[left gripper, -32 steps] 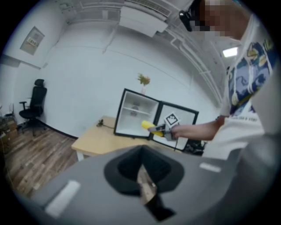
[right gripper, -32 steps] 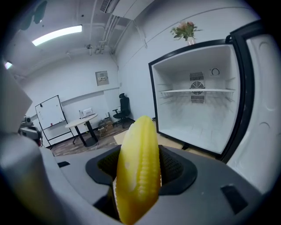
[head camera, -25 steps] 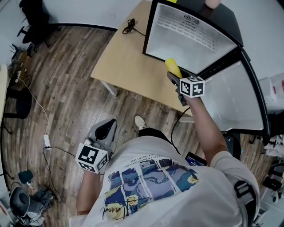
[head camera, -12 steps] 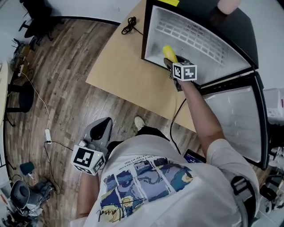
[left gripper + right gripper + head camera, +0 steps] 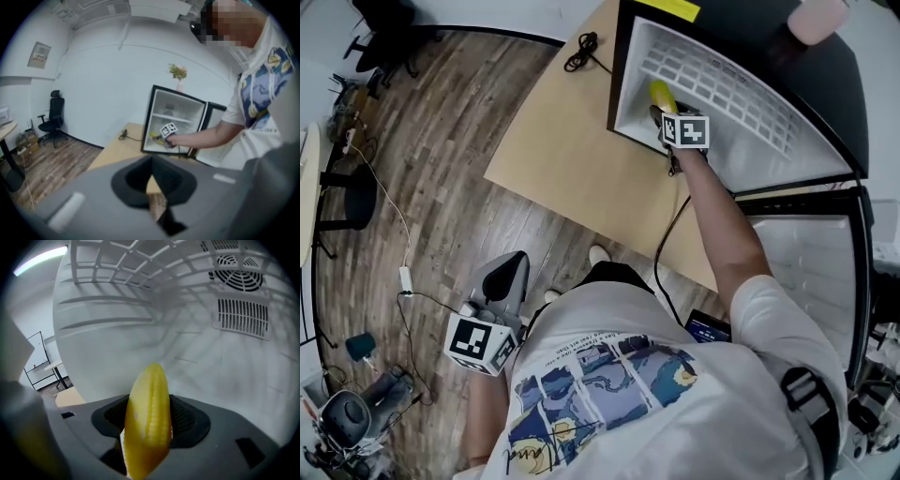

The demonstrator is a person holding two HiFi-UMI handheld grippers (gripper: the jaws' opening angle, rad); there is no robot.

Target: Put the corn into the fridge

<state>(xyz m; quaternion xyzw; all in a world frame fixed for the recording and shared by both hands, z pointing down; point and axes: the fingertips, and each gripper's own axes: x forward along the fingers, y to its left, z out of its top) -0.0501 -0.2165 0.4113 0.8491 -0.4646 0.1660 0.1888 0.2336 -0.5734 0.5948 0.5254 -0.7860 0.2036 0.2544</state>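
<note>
A yellow corn cob [image 5: 146,423] stands upright between the jaws of my right gripper [image 5: 147,427], which is shut on it. In the head view that right gripper [image 5: 664,114] reaches into the open white fridge [image 5: 741,141], with the corn [image 5: 662,95] just inside the compartment's lower left corner. The fridge's white back wall with fan grille [image 5: 239,273] fills the right gripper view. My left gripper [image 5: 508,281] hangs low at my left side, shut with nothing held. From the left gripper view, the fridge [image 5: 173,123] and corn [image 5: 154,136] appear far ahead.
The fridge stands on a light wooden table [image 5: 572,141]; its door [image 5: 811,272] swings open to the right. A black cable [image 5: 581,52] lies on the tabletop's far side. Wooden floor [image 5: 422,187] with cables and a chair lies left.
My right gripper has carried the corn forward from the fridge's front edge into its compartment. The left gripper has stayed low at my side.
</note>
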